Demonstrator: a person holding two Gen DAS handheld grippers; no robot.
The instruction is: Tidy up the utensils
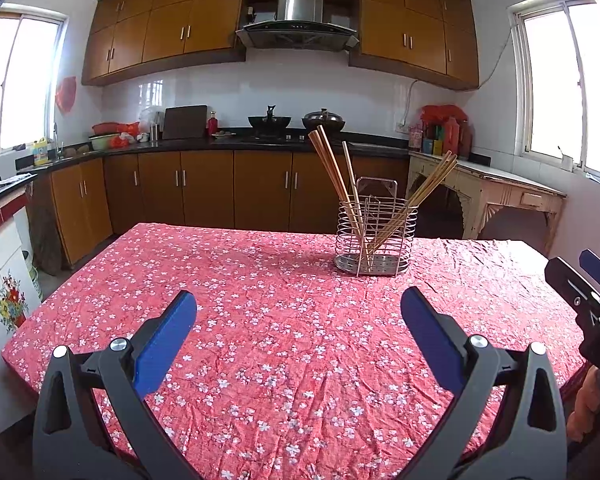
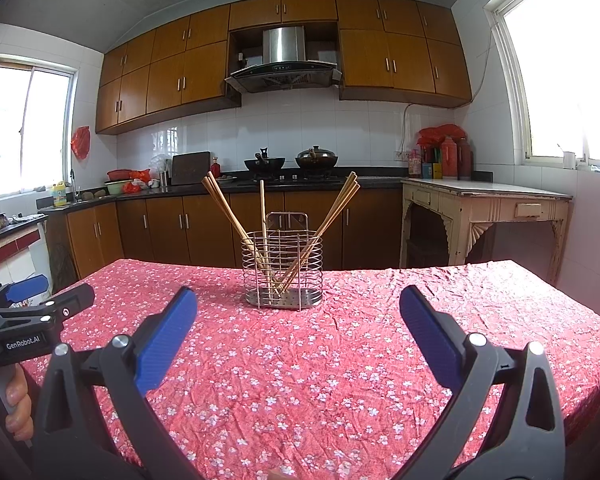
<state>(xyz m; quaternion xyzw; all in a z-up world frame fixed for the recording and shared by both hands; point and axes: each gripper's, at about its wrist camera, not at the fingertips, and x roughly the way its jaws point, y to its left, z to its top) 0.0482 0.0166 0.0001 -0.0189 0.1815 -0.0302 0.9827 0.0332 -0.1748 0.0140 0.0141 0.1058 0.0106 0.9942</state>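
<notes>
left tool: jaws wide, nothing between them, held above tabletop w/ red floral cloth. right tool: jaws wide, empty, also above tabletop. holder: wire rack w/ perforated base, upright on cloth, ahead of right tool, approx. centred; ahead and to the right of left tool. chopsticks: all inside holder, leaning outward, one group left, one right, single stick near vertical. each tool visible at edge of the other's view, side by side, apart.
</notes>
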